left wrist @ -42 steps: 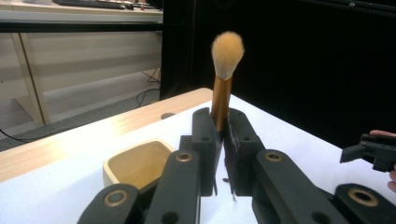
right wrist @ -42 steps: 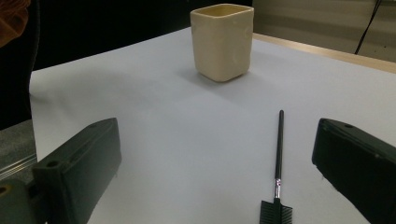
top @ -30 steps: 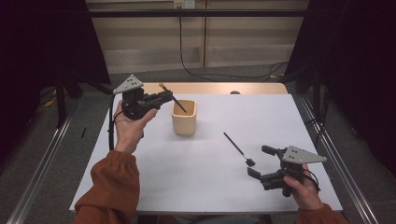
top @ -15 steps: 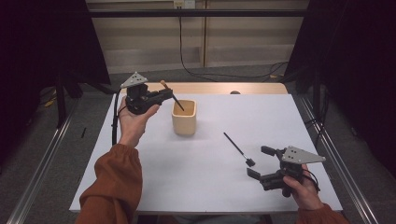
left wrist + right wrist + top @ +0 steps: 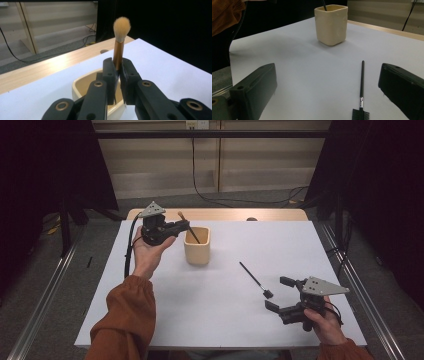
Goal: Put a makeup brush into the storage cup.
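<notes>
Where the white rectangular tabletop (image 5: 210,320) spreads, items by size: cream square ceramic cup (image 5: 197,246), centre-left. Left gripper (image 5: 183,226) just beside cup's rim – clenched on copper-ferruled makeup brush w/ tan bristle head (image 5: 121,42), black handle end down inside cup. Right gripper (image 5: 278,292) near front-right edge – jaws wide apart, nothing held. Slim black flat-tipped brush (image 5: 255,280) lies on table betw. cup & right gripper.

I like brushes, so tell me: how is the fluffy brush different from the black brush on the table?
The fluffy brush has a round tan tuft and coppery collar; the black brush is thin with a flat dark head. The fluffy brush is clamped in the left tool, its handle in the cream cup; the black brush lies flat on the white table, untouched. Both have slim dark handles.
</notes>
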{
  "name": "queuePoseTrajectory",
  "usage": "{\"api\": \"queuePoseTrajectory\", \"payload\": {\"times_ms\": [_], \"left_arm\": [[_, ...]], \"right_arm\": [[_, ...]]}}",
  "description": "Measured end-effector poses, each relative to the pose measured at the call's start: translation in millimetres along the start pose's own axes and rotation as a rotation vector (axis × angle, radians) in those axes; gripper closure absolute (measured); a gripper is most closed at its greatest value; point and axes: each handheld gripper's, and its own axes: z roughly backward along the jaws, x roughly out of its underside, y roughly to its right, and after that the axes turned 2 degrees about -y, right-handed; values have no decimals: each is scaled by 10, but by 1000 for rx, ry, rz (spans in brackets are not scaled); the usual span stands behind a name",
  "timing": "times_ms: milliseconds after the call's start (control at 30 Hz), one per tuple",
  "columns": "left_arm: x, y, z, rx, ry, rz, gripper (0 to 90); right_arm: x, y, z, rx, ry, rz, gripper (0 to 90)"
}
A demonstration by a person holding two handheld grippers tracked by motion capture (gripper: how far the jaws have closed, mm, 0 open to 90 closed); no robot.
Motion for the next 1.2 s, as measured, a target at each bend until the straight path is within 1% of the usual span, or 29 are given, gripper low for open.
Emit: {"api": "queuePoseTrajectory", "payload": {"times_ms": [100, 167, 233, 267, 300, 433, 600, 667, 767, 833, 867, 967, 1033, 1100, 1133, 1167, 1200], "left_arm": [[44, -13, -27, -8, -7, 1, 837], [68, -4, -29, 3, -4, 12, 837], [94, 4, -35, -3, -8, 5, 836], [127, -13, -44, -10, -14, 9, 836], [127, -13, -44, -10, -14, 9, 837], [198, -60, -73, -19, -22, 29, 837], [216, -60, -86, -19, -20, 27, 836], [219, -60, -90, -17, -18, 27, 837], [251, -56, -121, -3, -22, 38, 836], [262, -53, -135, -2, -18, 41, 836], [266, -55, -142, -7, -25, 37, 836], [275, -58, -155, 1, -14, 43, 833], [275, -60, -151, 13, -9, 53, 828], [273, -67, -145, 13, -1, 53, 800], [274, -74, -144, 15, 1, 59, 710], [275, -79, -144, 12, 1, 64, 683], [278, -86, -143, 9, 2, 60, 683]], "right_arm": [[1, 0, -2, -2, -1, 0, 16], [2, -8, -2, -5, -3, 2, 16], [5, -10, -7, -5, -7, 3, 16], [6, -10, -10, -8, -10, 1, 16], [6, -10, -10, -8, -10, 1, 16], [5, -5, -8, -7, -8, 0, 17], [4, -2, -8, -7, -8, -1, 17], [4, -3, -8, -6, -8, 0, 17], [5, -5, -6, -7, -7, 0, 17], [6, -6, -7, -6, -8, -1, 17], [6, -8, -7, -4, -10, -1, 17], [7, -9, -5, -6, -8, 0, 17], [7, -7, -5, -6, -8, 0, 17], [7, -9, -2, -11, -6, 2, 15], [7, -13, 1, -12, -6, 2, 14], [7, -13, 1, -12, -7, 2, 15], [7, -13, 1, -12, -7, 2, 15]]}}
